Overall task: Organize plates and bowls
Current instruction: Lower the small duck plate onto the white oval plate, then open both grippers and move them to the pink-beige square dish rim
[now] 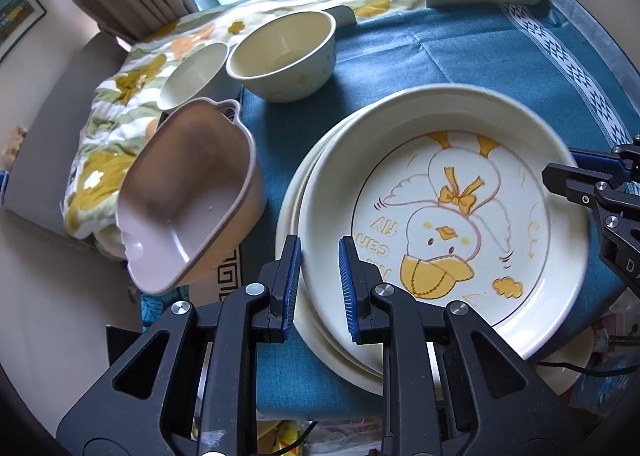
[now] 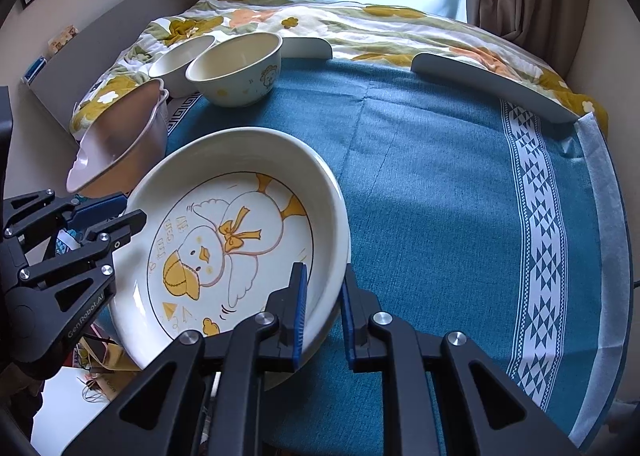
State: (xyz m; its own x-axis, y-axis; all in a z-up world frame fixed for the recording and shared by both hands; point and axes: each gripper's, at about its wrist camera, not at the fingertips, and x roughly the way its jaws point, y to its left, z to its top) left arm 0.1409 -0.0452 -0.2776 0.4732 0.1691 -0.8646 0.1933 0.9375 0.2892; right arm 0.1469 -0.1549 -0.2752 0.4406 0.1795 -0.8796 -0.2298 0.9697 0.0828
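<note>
The duck plate carries yellow lettering beside the duck; "can fly" can be read, and the word before it is unclear. The left claw bears "GenRobot.AI" in white on its black body, seen from the right wrist.

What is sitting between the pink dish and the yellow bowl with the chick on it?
Only bare blue tablecloth lies between the pink dish and the yellow bowl. The right wrist view shows it; the small white bowl sits behind the gap.

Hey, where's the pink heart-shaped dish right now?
In both views the pink heart-shaped dish sits tilted at the table's left edge, left of the duck plate and nearer the cameras than the two cream bowls.
</note>
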